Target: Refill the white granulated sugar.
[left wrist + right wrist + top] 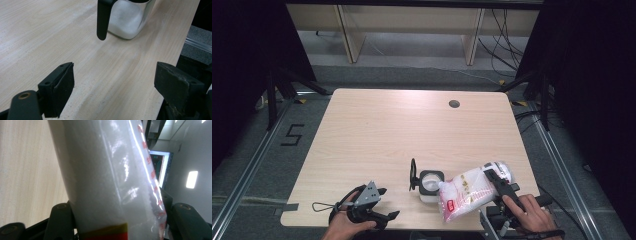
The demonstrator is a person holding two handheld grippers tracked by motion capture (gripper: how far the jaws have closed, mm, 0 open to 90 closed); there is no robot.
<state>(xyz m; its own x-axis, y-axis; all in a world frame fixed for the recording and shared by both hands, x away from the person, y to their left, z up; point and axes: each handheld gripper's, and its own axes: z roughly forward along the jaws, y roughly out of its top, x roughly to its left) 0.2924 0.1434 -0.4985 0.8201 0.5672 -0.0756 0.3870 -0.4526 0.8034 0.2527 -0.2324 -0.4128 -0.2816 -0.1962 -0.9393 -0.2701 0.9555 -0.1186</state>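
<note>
A small clear square jar point(428, 184) holding white grains stands near the table's front edge, its black lid point(413, 175) flipped up on its left side. My right gripper point(498, 181) is shut on a clear bag of white grains with red print point(464, 194). The bag is tipped on its side, one end reaching the jar's rim. In the right gripper view the bag point(105, 175) sits between both jaws of my right gripper point(120, 213). My left gripper point(387, 203) rests open at the front left, empty. In the left gripper view the left gripper point(115, 75) faces the jar point(127, 20).
The wooden table point(377, 130) has a round cable hole point(454, 104) at the back right. A thin wire loop point(323, 206) lies near the front left corner beside my left hand. Shelving legs and cables stand on the floor beyond the table.
</note>
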